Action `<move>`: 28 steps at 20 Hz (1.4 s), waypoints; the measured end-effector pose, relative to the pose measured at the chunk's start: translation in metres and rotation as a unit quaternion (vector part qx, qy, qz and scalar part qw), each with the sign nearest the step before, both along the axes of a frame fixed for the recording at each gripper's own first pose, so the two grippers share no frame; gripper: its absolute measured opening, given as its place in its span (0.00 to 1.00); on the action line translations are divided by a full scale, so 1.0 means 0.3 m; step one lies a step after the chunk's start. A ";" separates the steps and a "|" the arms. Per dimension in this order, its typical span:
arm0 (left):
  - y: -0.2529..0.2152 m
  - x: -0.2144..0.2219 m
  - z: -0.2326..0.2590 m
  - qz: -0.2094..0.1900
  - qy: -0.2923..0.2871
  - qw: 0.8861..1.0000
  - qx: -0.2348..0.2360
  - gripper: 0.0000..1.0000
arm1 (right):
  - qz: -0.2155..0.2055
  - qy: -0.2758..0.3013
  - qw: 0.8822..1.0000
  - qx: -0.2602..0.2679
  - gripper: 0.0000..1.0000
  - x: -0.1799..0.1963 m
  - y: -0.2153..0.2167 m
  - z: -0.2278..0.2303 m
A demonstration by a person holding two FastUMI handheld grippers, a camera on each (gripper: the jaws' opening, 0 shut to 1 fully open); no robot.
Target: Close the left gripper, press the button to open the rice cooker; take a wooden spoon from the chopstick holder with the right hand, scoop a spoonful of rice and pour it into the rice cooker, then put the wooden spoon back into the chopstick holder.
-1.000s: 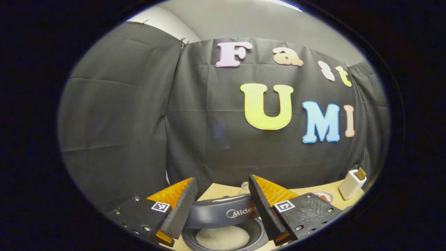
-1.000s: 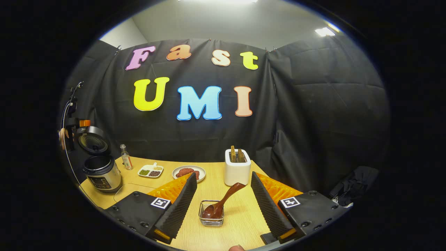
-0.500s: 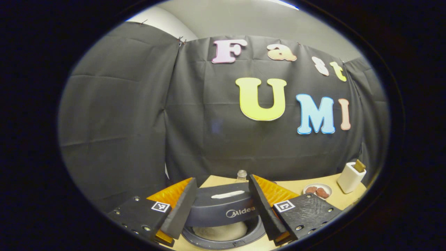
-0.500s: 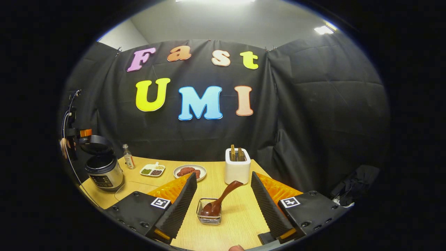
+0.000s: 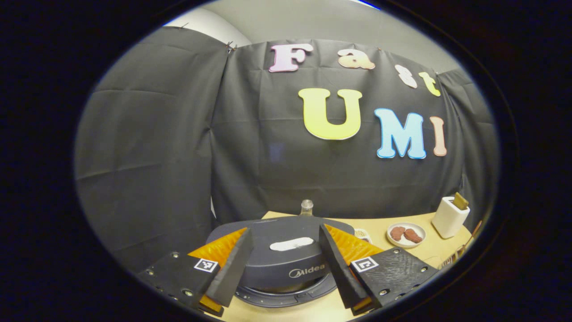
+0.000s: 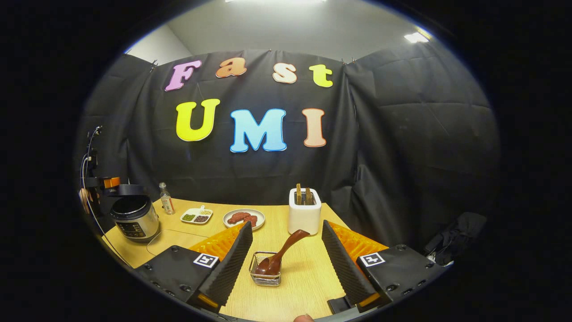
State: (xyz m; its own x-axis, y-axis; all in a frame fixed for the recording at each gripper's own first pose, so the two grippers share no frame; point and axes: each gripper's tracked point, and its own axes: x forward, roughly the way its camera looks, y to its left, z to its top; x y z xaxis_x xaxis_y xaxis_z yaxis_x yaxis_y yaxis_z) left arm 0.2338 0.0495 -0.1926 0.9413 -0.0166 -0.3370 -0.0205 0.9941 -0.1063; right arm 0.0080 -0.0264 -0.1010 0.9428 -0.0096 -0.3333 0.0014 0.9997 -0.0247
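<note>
While open a second ago, rice cooker (image 5: pixel 286 261) lid apparently nearly shut

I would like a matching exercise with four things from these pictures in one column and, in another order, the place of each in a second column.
Things:
1. wooden spoon
2. small bottle
3. rice cooker lid
4. plate with brown pieces

Places:
A. on the table, left of the white holder
B. between the left gripper's open fingers
C. in the wire basket
D. at the table's back edge, right of the rice cooker

Pairs: 1-C, 2-D, 3-B, 4-A
</note>
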 end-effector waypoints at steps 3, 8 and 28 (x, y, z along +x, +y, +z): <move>-0.009 -0.019 -0.033 0.000 0.006 1.000 0.002 0.91 | 0.003 0.002 1.000 0.000 0.98 -0.004 -0.007 -0.004; -0.023 -0.046 -0.079 -0.002 0.013 1.000 0.003 0.91 | 0.005 0.005 1.000 0.004 0.99 -0.002 -0.007 -0.011; -0.063 -0.135 -0.233 0.013 0.026 0.999 0.029 0.93 | 0.002 0.009 1.000 0.005 0.99 -0.001 -0.024 -0.029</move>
State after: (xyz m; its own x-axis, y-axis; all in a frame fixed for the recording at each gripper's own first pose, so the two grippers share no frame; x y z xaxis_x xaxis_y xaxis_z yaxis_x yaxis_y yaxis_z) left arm 0.1933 0.0305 -0.2625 0.9226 0.0288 -0.3848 -0.0506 0.9976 -0.0468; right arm 0.0077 -0.0336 -0.1096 0.9366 -0.0024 -0.3505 -0.0028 0.9999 -0.0145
